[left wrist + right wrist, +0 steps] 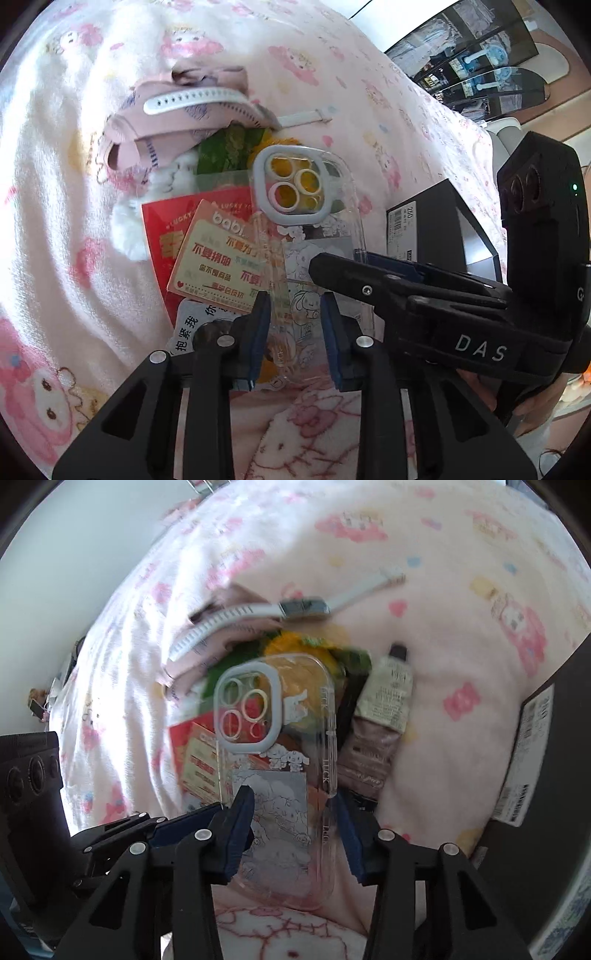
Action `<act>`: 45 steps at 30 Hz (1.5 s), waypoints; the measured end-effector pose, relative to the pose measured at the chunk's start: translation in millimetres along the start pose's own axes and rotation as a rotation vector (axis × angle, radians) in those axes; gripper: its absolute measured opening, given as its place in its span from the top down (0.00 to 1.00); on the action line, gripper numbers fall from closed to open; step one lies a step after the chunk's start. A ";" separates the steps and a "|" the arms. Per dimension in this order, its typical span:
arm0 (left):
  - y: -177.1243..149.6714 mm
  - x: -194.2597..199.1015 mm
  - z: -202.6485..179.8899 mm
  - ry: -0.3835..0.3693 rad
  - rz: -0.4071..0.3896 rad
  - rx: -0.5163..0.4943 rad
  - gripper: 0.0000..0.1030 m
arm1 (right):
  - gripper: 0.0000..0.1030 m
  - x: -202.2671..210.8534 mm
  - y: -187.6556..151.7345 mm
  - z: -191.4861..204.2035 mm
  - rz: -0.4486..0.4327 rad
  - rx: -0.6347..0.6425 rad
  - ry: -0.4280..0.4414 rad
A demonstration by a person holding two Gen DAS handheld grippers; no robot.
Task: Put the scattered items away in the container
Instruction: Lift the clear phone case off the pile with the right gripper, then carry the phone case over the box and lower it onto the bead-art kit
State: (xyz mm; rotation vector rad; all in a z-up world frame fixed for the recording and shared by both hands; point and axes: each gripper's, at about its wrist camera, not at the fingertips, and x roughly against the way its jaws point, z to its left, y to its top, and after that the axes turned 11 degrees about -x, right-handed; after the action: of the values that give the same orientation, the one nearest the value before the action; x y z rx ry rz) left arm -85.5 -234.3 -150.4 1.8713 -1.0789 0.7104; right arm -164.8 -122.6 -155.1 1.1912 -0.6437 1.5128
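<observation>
A clear phone case [314, 229] [288, 738] lies on top of a pile of cards, a red envelope [162, 229] and a green-and-yellow packet on the pink blanket. My left gripper [295, 314] is open, its fingers astride the case's near end. My right gripper [295, 812] is open too, its fingers on either side of the case; in the left wrist view it [332, 266] comes in from the right. A white watch [195, 99] [295, 607] lies on a pink cloth behind the pile. A hand cream tube [380, 716] lies right of the case.
A dark box [443, 229] [539, 757] with a white label stands at the right on the blanket. The pink cartoon-print blanket [74, 184] spreads all around. A dark shelf with blue fans [487, 66] stands beyond the bed.
</observation>
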 end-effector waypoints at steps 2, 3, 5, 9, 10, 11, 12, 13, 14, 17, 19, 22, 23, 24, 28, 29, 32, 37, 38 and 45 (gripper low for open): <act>2.4 12.2 -9.2 -0.011 -0.026 -0.016 0.75 | 0.59 18.9 -4.5 7.3 -0.056 0.021 0.001; 3.0 19.1 -14.6 -0.016 -0.037 -0.025 0.75 | 0.59 28.4 -7.3 10.1 -0.077 0.028 0.006; 4.3 31.2 -27.1 -0.026 -0.066 -0.041 0.75 | 0.59 50.8 -14.0 13.6 -0.122 0.031 0.026; 4.9 50.4 -58.2 -0.063 -0.111 -0.086 0.75 | 0.59 96.5 -24.1 7.9 -0.203 0.013 0.053; 4.9 53.2 -67.4 -0.070 -0.117 -0.102 0.75 | 0.59 107.6 -28.6 4.3 -0.221 0.006 0.063; 5.0 54.8 -76.0 -0.080 -0.121 -0.115 0.75 | 0.59 115.9 -26.0 -5.0 -0.235 -0.003 0.070; 4.8 55.5 -84.9 -0.089 -0.123 -0.129 0.75 | 0.59 124.3 -26.6 -11.8 -0.250 -0.015 0.074; 5.0 54.6 -95.0 -0.095 -0.122 -0.145 0.75 | 0.59 133.4 -30.8 -18.8 -0.265 -0.027 0.076; 4.6 52.3 -105.4 -0.101 -0.120 -0.158 0.75 | 0.59 140.8 -34.9 -25.8 -0.278 -0.039 0.076; 5.4 45.6 -135.9 -0.126 -0.105 -0.211 0.75 | 0.59 158.1 -47.2 -53.9 -0.317 -0.074 0.064; 4.9 35.8 -157.5 -0.145 -0.088 -0.243 0.75 | 0.59 175.1 -53.4 -72.5 -0.341 -0.099 0.056; 2.1 14.8 -192.5 -0.169 -0.048 -0.296 0.75 | 0.59 191.2 -66.5 -105.8 -0.372 -0.141 0.030; 0.3 7.0 -202.9 -0.176 -0.035 -0.313 0.75 | 0.59 195.0 -70.8 -118.1 -0.381 -0.157 0.016; -1.2 -1.2 -213.8 -0.180 -0.021 -0.328 0.75 | 0.59 197.9 -73.9 -129.4 -0.386 -0.171 0.005; -6.3 -38.4 -252.0 -0.171 0.040 -0.394 0.75 | 0.59 200.5 -87.6 -182.1 -0.377 -0.252 -0.010; -7.7 -46.9 -258.7 -0.177 0.061 -0.403 0.75 | 0.59 200.9 -90.3 -195.2 -0.375 -0.273 -0.002; -8.8 -75.6 -277.0 -0.187 0.125 -0.428 0.75 | 0.59 200.4 -99.0 -232.6 -0.377 -0.335 0.008; -15.8 -107.7 -290.1 -0.188 0.195 -0.429 0.75 | 0.59 193.6 -111.4 -274.5 -0.362 -0.420 0.034; -17.0 -113.5 -290.9 -0.187 0.207 -0.425 0.75 | 0.59 192.2 -112.6 -278.8 -0.359 -0.425 0.035; -25.0 -137.8 -296.2 -0.186 0.262 -0.420 0.75 | 0.59 183.2 -110.8 -288.5 -0.330 -0.414 -0.048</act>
State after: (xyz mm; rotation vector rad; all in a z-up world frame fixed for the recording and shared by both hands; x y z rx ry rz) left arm -146.2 86.7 -124.3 1.4705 -1.4845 0.4143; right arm -151.3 233.6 -111.2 0.9598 -0.7117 1.0167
